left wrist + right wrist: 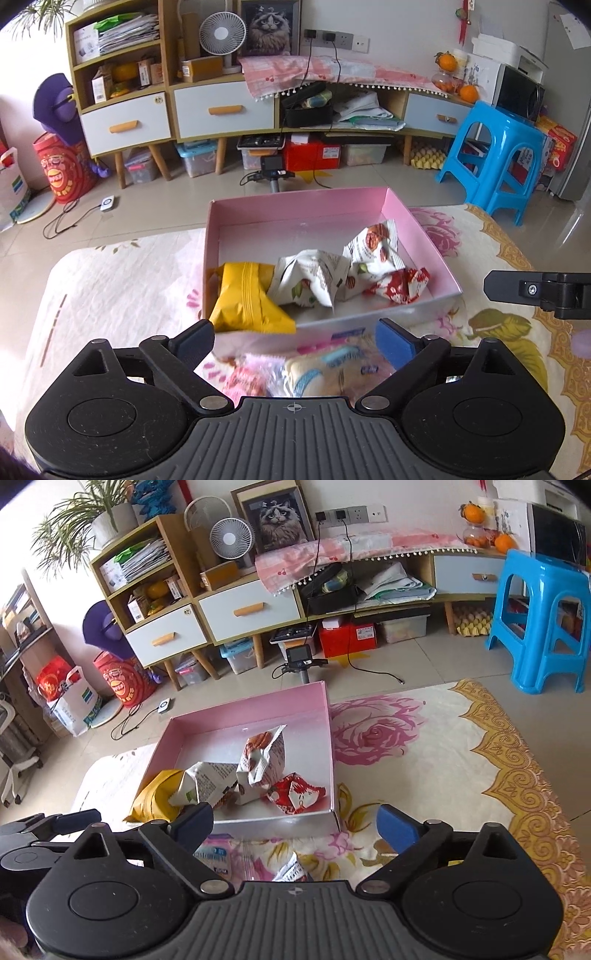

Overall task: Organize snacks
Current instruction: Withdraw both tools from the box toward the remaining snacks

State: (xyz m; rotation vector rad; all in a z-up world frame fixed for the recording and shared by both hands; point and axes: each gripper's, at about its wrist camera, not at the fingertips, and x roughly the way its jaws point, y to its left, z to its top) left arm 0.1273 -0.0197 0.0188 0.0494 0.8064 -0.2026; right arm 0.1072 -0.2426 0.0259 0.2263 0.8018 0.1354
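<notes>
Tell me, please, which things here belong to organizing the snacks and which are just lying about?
Job: pink box, yellow packet, red packet, white nut packets, loose snacks before the box.
Lying about: blue stool, fan, cat picture.

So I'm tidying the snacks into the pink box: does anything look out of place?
Yes. The yellow packet hangs over the near wall of the pink box rather than lying inside, and several packets lie loose on the cloth in front of it.
</notes>
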